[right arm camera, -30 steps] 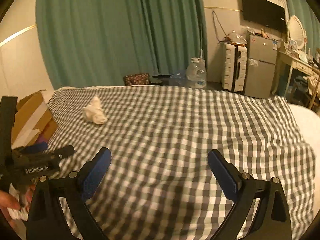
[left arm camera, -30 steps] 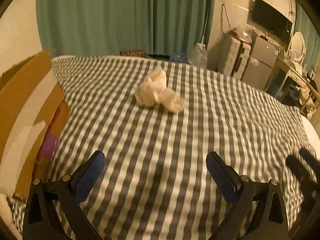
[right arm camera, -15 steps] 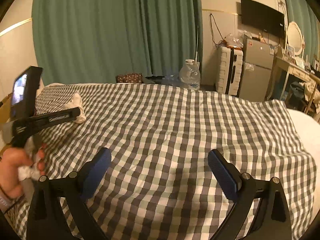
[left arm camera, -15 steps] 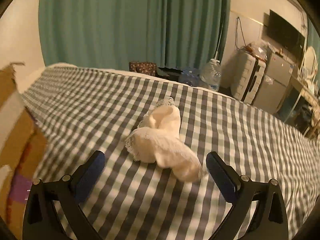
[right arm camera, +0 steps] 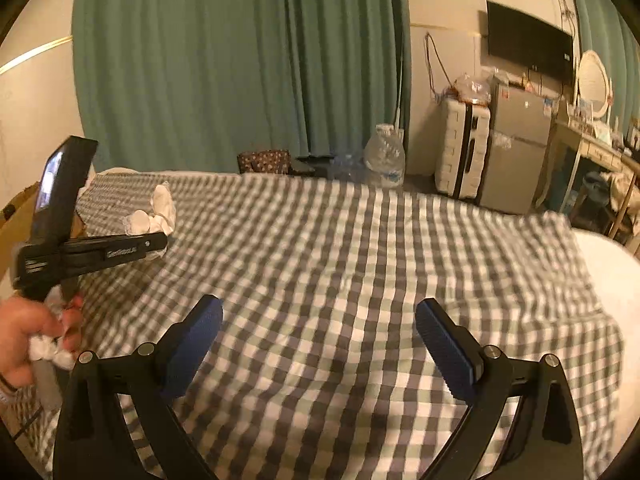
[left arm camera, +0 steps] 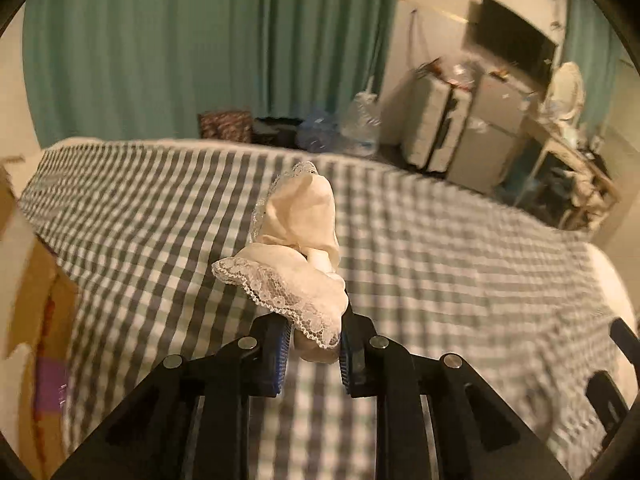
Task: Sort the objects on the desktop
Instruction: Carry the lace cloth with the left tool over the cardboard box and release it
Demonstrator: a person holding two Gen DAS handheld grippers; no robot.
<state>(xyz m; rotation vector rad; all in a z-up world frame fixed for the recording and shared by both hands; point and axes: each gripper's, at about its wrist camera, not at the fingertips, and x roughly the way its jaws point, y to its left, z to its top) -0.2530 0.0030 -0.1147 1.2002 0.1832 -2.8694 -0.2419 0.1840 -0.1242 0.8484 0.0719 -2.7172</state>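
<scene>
**Left fingers clamp the lace cloth; pick is made**

Change: 1 s ago the left gripper (left arm camera: 311, 354) had its fingers spread wide over bare checked bedspread (left arm camera: 440, 280), w/ the cream lace-trimmed cloth (left arm camera: 298, 248) lying well ahead at 12 o'clock. Half a sec ago the cloth sat between the open pads. Now the jaws have just been closing and they pinch the cloth's near end; the rest stands up and away from the fingers toward 12 o'clock. The lace hem droops over the left pad at 11 o'clock.

In the right wrist view the left gripper shows at 9 o'clock w/ the cloth bunched at its tip, apparently just off the bedspread; blur makes that hard to confirm. The person's hand (right arm camera: 28, 340) grips the handle at 8 o'clock.

Right gripper (right arm camera: 318, 344): fingers spread, nothing between them, only bedspread below.

Meaning for task: grasp step looks done for this 1 item. Cardboard box (left arm camera: 28, 300) sits at 9 o'clock in the left view, near the cloth; prob the drop spot, so next is a carry that way. Risk: soft fabric held by 1 end could slip or snag on the box flap.
</scene>
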